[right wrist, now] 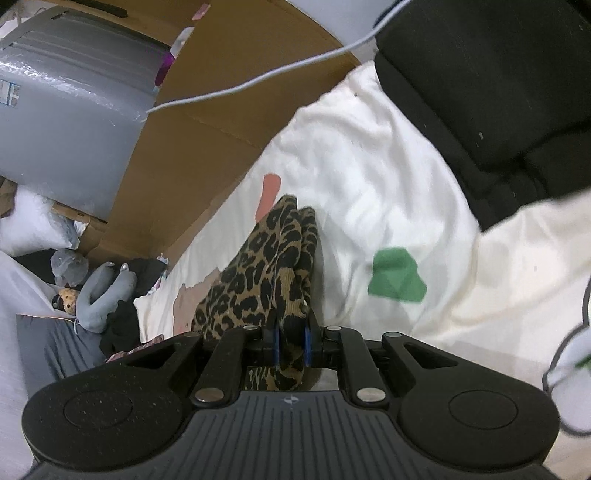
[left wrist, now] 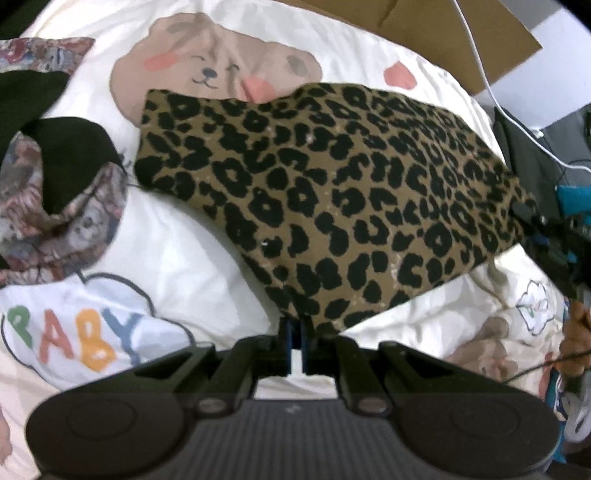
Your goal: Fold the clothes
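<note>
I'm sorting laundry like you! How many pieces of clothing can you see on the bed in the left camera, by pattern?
Leopard-print: 1, the leopard-print garment, pinched by both tools
Floral patchwork with black lining: 1, the patchwork garment, lying crumpled on the bear-print bedsheet
Total: 2

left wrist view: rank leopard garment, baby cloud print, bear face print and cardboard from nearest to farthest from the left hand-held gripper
1. leopard garment, clamped in the left hand-held gripper
2. baby cloud print, lower left on the bedding
3. bear face print, beyond the garment
4. cardboard, top right past the bed
</note>
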A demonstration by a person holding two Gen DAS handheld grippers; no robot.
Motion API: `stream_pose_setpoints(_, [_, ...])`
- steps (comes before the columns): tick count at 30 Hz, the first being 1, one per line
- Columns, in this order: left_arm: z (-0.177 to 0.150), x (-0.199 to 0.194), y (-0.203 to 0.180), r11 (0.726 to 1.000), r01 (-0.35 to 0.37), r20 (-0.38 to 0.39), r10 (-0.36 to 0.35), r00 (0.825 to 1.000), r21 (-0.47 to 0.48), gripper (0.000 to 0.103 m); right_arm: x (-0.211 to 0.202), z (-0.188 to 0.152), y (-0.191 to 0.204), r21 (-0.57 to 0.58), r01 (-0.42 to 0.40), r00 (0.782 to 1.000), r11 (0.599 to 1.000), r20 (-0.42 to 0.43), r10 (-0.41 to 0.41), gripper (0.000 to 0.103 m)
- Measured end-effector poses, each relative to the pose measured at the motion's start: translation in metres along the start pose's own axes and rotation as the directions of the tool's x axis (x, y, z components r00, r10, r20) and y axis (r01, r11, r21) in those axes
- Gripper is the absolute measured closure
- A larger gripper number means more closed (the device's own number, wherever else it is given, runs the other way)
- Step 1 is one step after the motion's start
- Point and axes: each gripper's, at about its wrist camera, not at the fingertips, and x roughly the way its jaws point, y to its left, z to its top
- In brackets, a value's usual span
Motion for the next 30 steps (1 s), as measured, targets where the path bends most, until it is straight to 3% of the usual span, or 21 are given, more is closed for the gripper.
stream_pose_setpoints(8, [-0.001, 0.011, -0.028, 0.998, -0.008, -0.041, 0.005, 0.999, -0.066, 0.099, 0.004, 0.026, 0.019, -0.073, 0.007, 1.0, 0.997, 0.005, -0.007, 0.092])
stream_pose_setpoints(15, [-0.006, 0.026, -0.059, 0.994, 0.026, -0.074, -0.033, 0.997, -0.103, 0.099, 0.012, 0.051, 0.028, -0.127, 0.019, 1.0, 0.992, 0.021, -0.017, 0.092])
stream_pose_setpoints(23, [-0.013, 0.035, -0.085, 0.98, 0.063, -0.059, -0.075, 0.995, -0.191, 0.099, 0.031, 0.082, 0.034, -0.179, 0.049, 0.999, 0.983, -0.003, -0.05, 0.092])
stream_pose_setpoints(30, [-0.039, 0.047, -0.095, 0.974, 0.06, -0.156, -0.095, 0.983, -0.217, 0.103, 0.041, 0.091, 0.015, -0.134, 0.085, 0.996, 0.987, 0.0, -0.086, 0.092])
